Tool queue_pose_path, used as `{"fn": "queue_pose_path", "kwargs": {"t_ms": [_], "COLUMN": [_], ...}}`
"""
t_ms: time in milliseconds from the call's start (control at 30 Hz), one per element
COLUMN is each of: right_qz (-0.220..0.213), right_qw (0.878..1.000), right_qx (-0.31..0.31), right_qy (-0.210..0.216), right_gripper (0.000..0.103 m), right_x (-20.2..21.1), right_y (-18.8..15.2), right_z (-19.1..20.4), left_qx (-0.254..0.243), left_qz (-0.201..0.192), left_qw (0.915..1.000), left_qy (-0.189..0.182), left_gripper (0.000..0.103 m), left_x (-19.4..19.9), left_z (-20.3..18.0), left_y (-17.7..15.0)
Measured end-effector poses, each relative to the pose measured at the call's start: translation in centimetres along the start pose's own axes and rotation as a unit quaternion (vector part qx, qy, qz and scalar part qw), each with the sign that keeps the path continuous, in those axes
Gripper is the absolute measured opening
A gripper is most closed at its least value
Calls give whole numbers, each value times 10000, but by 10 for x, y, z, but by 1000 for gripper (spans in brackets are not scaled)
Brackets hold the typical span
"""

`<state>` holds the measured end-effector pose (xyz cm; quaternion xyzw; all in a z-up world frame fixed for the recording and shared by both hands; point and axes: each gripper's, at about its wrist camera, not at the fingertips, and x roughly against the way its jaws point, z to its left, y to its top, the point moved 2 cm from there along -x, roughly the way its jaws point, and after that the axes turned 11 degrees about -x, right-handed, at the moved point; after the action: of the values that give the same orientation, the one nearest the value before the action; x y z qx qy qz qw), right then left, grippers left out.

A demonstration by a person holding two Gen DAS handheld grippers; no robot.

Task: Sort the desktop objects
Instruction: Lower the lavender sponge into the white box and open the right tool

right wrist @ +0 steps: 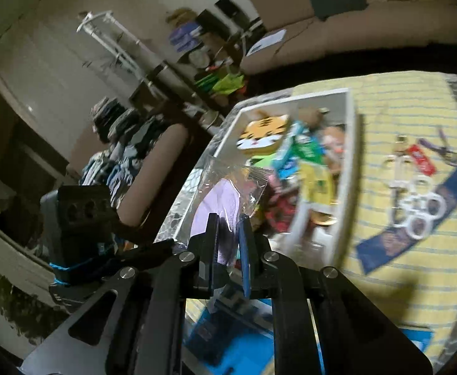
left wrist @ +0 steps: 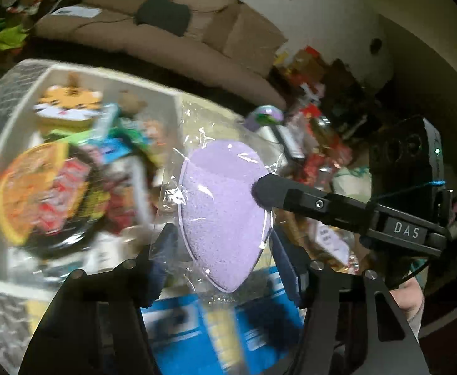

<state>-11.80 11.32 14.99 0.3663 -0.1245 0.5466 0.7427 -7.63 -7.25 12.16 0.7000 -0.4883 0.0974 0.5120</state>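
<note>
A purple teardrop sponge (left wrist: 222, 206) in a clear plastic bag hangs in the air over the table. My right gripper (left wrist: 259, 190) reaches in from the right and is shut on the bag and the sponge's edge; in its own view the gripper (right wrist: 228, 223) pinches the bagged sponge (right wrist: 219, 200) between narrow jaws. My left gripper (left wrist: 223, 237) straddles the sponge's lower half, with its blue pads lying against the bag on both sides. Behind stands a white tray (left wrist: 178, 103), full of toys and packets.
The tray (right wrist: 350, 131) holds a tiger-faced toy (right wrist: 263, 134) and several colourful packets. A blue box (left wrist: 181, 318) lies under the grippers. White rings and key tags (right wrist: 422, 209) rest on the yellow striped cloth (right wrist: 400, 106). A beige sofa (left wrist: 166, 37) stands behind, with clutter at right.
</note>
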Motion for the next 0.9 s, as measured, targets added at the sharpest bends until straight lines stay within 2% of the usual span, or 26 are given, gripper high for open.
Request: {"fn": "queue_pose_path", "kwargs": {"t_ms": [133, 300, 533, 667, 767, 900], "right_qz": [261, 530, 431, 334, 313, 255], "right_qw": [9996, 9976, 9925, 9903, 9890, 9848], "right_qx": [8, -347, -912, -1143, -1039, -589], "right_qy": [-114, -265, -687, -720, -1005, -1612], "right_gripper": [12, 12, 12, 15, 20, 50], "right_x": [-48, -95, -126, -133, -137, -133], "right_y": [-13, -36, -41, -36, -34, -32], "right_z": [14, -4, -46, -64, -66, -57], "left_qx": [76, 237, 442, 379, 297, 169], "left_qz": [291, 693, 706, 721, 747, 717], "left_qw": [9994, 9968, 9956, 9952, 9943, 9921], "left_qy": [160, 324, 422, 545, 694, 1012], "left_gripper": [62, 62, 67, 67, 71, 78], "left_x": [5, -9, -19, -23, -25, -24], "left_z": [35, 65, 82, 79, 76, 72], "left_y": [-16, -44, -54, -51, -50, -46]}}
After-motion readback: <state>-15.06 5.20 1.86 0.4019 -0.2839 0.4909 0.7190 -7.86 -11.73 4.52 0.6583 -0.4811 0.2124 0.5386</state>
